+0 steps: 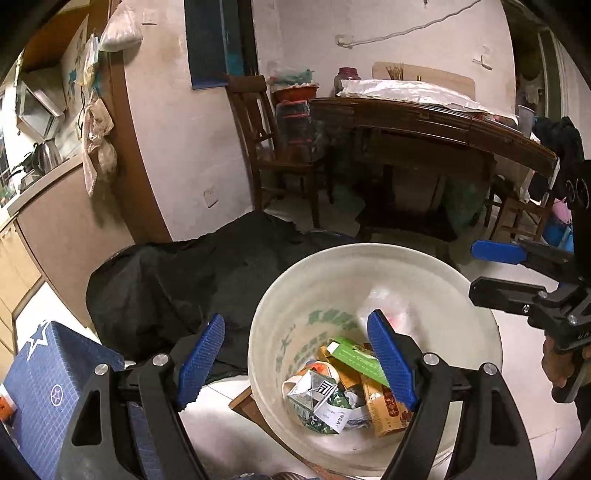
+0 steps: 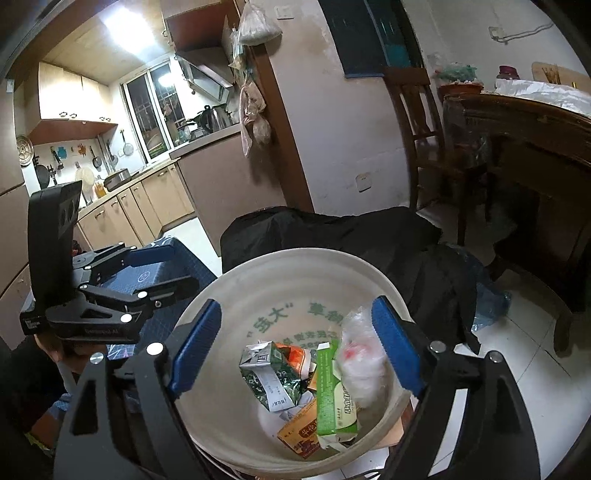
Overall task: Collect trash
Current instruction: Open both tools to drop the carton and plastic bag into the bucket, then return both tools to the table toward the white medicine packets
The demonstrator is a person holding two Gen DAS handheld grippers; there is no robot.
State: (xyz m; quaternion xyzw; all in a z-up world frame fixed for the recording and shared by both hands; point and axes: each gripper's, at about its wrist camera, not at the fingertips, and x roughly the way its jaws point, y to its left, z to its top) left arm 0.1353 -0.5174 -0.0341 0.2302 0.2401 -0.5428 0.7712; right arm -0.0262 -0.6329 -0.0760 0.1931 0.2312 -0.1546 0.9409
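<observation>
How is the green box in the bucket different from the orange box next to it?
The green box lies on top, fully visible; the orange box is partly buried beneath it. The green box has white lettering; the orange box carries dark characters. Both are flattened cartons inside the white bucket.

Dim indoor light; bright ceiling lamp (image 2: 125, 33) glares far left in kitchen. Fisheye bends edges, corners black. Slight blur throughout.

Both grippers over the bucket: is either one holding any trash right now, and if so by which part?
Nothing is held. The left gripper and right gripper are both open and empty above the white bucket; the trash lies inside it.
</observation>
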